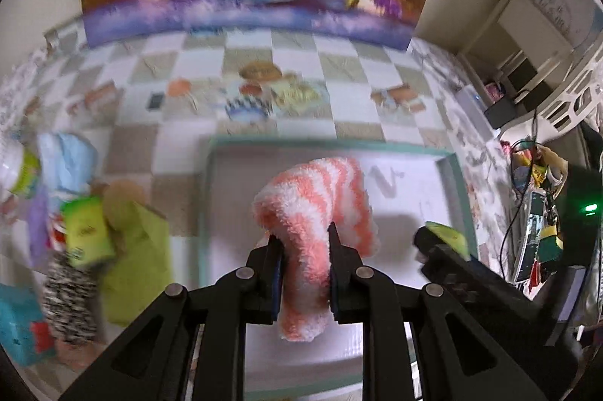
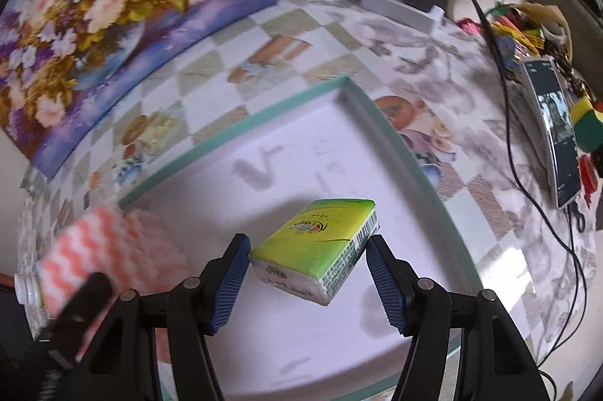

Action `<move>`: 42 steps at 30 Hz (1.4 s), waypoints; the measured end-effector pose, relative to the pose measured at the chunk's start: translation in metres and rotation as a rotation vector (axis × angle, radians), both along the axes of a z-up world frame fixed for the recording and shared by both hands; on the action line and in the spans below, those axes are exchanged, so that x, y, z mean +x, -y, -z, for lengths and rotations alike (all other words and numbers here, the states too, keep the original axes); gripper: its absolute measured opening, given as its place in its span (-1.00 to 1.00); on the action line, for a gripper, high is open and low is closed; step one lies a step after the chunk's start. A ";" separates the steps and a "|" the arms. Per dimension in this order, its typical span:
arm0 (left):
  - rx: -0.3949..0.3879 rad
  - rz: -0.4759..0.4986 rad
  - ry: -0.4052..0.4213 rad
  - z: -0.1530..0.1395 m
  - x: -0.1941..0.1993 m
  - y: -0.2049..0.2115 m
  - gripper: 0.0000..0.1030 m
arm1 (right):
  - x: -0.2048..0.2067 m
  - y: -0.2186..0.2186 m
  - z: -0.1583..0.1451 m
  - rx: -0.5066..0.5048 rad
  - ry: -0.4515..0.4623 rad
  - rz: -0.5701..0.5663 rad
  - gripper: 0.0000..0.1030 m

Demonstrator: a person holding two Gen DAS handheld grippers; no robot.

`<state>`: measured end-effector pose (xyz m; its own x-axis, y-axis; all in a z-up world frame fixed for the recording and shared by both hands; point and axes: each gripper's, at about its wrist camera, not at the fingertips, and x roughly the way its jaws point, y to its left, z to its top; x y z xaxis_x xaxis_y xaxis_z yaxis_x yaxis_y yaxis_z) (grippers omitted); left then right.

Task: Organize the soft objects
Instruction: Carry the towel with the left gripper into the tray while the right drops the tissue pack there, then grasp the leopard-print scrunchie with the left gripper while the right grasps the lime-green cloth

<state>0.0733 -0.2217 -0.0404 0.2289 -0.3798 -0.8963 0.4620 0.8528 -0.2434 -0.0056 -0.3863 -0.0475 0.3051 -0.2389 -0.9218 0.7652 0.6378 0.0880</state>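
At the worktop's left edge lies a blurred heap of soft goods (image 1: 86,239): green packets, a light blue bundle, a black-and-white speckled piece. Right of it, toward the front edge, sits the shallow teal-rimmed tray (image 1: 458,197). The left claw (image 1: 304,252) is clamped on a pink-and-white striped fuzzy sock (image 1: 320,208), which folds over the fingers and hangs above the tray's white floor; its long axis runs along the claw, away from the camera. Further right, the right claw (image 2: 307,259) stands with its jaws apart around a green tissue packet (image 2: 320,250). The packet lies between the blue pads (image 2: 231,282), its long axis slanting toward the tray's far right corner; whether it rests on the tray floor or is just leaving the pads I cannot tell.

The coming move seems to turn on the sock being directly over the tray, left of the packet, so the left claw is the nearer one.

Only the left view shows the heap; only the right view shows the packet's printed face, plus the phone (image 2: 554,144) and cables along the worktop's right edge.
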 end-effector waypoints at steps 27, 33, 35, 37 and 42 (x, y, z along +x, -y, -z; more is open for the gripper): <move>0.153 -0.396 0.062 -0.013 0.073 -0.162 0.71 | 0.034 -0.071 -0.020 -0.093 0.109 -0.207 1.00; 0.142 -0.533 0.033 -0.014 0.096 -0.227 0.71 | 0.058 -0.115 -0.023 -0.061 0.188 -0.351 1.00; 0.137 -0.559 0.022 -0.011 0.100 -0.240 0.71 | 0.068 -0.134 -0.024 -0.062 0.200 -0.407 1.00; 0.129 -0.566 0.015 -0.009 0.103 -0.248 0.81 | 0.078 -0.152 -0.021 -0.057 0.196 -0.458 1.00; 0.098 -0.537 -0.042 0.006 0.110 -0.254 0.95 | 0.095 -0.187 -0.003 -0.008 0.155 -0.566 1.00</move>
<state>0.1832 0.0319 -0.0459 0.3305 -0.1339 -0.9343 -0.0531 0.9857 -0.1600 0.0894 -0.1990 -0.0449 0.5186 -0.0060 -0.8550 0.2838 0.9445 0.1655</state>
